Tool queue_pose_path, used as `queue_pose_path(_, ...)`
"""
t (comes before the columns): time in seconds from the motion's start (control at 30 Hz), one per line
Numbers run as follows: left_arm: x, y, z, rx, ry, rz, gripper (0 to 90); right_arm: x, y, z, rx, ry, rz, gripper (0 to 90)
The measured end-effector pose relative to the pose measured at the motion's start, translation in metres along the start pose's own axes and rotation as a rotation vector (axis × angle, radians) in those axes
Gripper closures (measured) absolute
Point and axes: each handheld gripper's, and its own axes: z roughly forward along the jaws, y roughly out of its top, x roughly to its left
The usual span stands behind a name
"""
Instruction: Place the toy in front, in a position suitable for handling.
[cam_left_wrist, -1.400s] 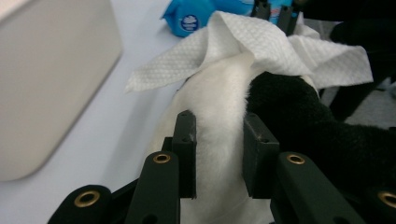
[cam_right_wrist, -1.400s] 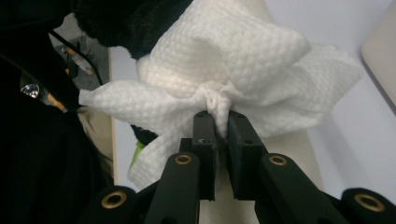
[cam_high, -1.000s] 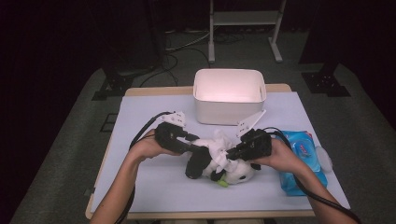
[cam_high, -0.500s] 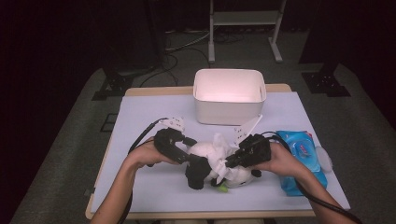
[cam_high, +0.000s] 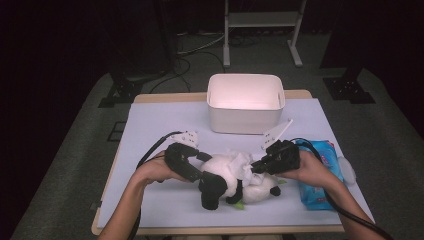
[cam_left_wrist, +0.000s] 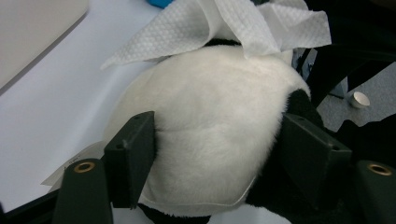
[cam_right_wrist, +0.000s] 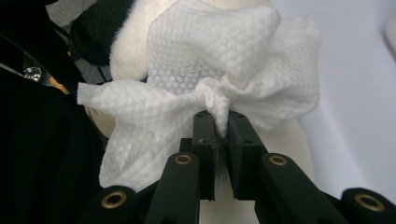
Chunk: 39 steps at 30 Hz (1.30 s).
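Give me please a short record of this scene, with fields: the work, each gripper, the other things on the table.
work: wiping a plush panda with a white wipe
left gripper: jaws have just been opening, now wide on both sides of the panda's white body
right gripper: shut on the bunched wipe, held against the panda
white bin: behind the panda
blue wipes pack: at the right, under the right forearm
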Motion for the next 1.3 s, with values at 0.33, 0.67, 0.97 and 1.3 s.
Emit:
queue_pose_path(0.33, 0.006, 0.002, 0.007, 0.002, -0.029, -0.079, 12.5, 0.002, -0.004, 0.006, 0.003, 0.037, 0.003, 81.7)
queue_pose_path(0.67, -0.002, 0.003, 0.016, 0.024, -0.009, 0.009, 45.3, 0.004, -0.004, 0.011, 0.019, 0.057, -0.004, 81.7)
queue_pose_path(0.97, -0.002, 0.020, 0.011, 0.029, 0.096, 0.138, 58.3, 0.000, 0.000, 0.002, -0.014, 0.028, -0.001, 81.5)
queue_pose_path(1.3, -0.004, 0.009, 0.005, 0.008, 0.050, 0.139, 57.2, -0.007, 0.004, -0.001, -0.046, 0.019, 0.007, 81.4)
